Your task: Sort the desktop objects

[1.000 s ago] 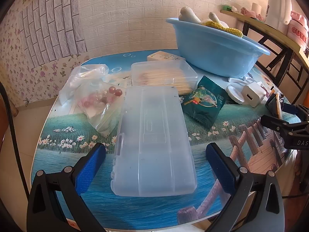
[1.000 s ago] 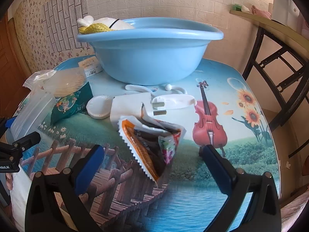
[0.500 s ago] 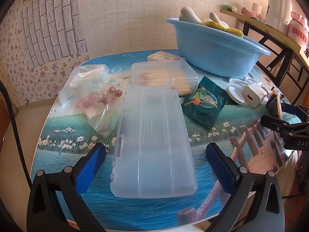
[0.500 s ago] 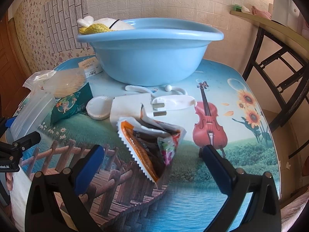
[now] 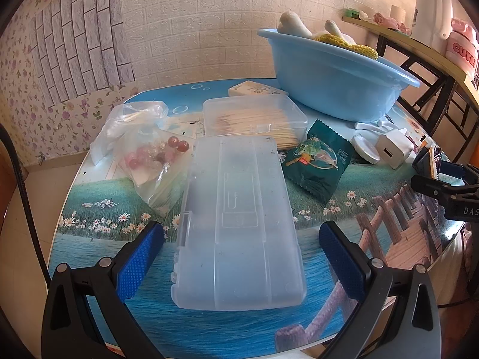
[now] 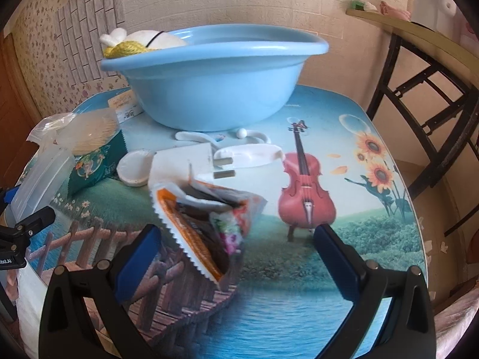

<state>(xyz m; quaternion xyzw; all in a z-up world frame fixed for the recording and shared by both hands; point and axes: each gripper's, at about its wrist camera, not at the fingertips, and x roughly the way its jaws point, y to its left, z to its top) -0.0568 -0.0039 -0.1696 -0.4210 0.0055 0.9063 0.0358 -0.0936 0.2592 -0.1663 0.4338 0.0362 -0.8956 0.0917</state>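
Leftmost, your left gripper gapes wide around the frosted, scuffed plastic case, contents unreadable. Beyond lie a bead bag and green packet. Rightward, your right gripper stands open around a blurred, torn orange wrapper hiding the charger.

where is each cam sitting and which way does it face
Left wrist: on the left gripper, looking across the table at the clear storage box; its own open blue-padded fingers frame it.
Right wrist: on the right gripper, looking at the torn orange snack wrapper between its open fingers; the other gripper's tip shows at left.
Shared: blue basin, green packet, white charger.
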